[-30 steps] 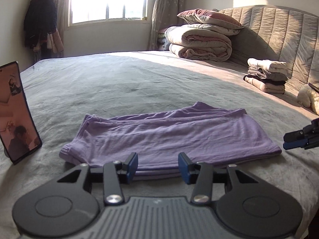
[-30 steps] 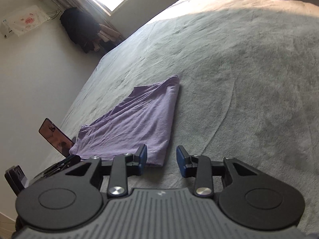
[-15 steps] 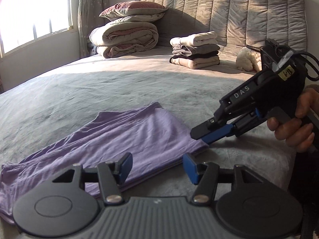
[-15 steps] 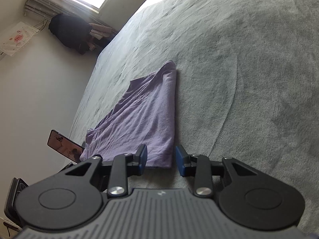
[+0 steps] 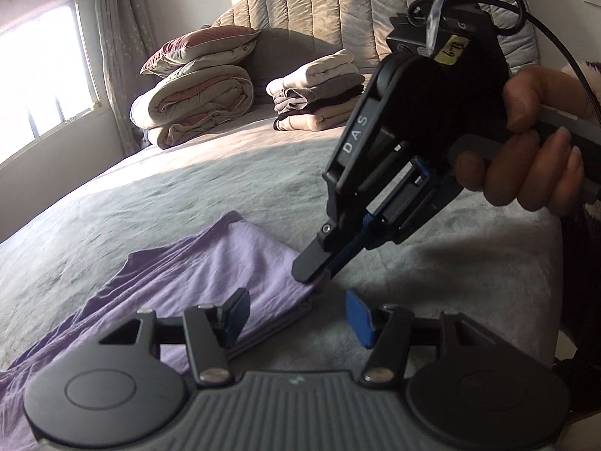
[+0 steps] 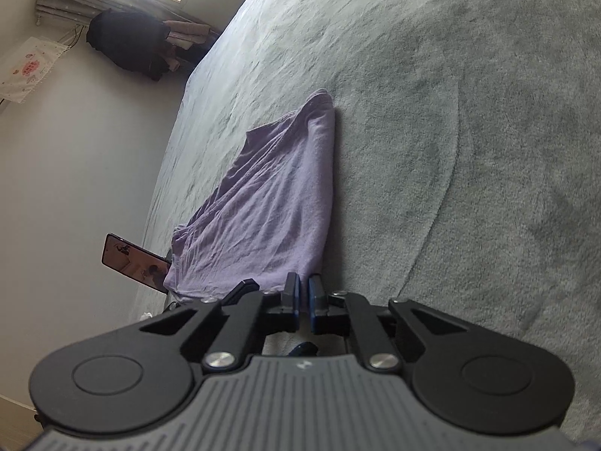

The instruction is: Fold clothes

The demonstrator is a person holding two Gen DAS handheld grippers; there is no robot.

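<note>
One purple shirt (image 5: 210, 274) lies folded flat on the bed (image 5: 188, 188), near the bed's front edge. Two claws. Right claw (image 5: 313, 276), held by one hand (image 5: 533, 158), is clamped on the shirt's near right corner; in the right wrist view its fingers (image 6: 292, 293) are pressed almost together on the hem. Left claw (image 5: 296, 317) sits just beside that corner, jaws wide apart, holding nothing, left finger over the shirt's edge. One phone (image 6: 133, 259) stands at the shirt's far end. One stack of folded clothes (image 5: 319, 94) and one pile of quilts (image 5: 195, 101) sit by the headboard, well apart from the shirt. Wide bare blanket lies between.
</note>
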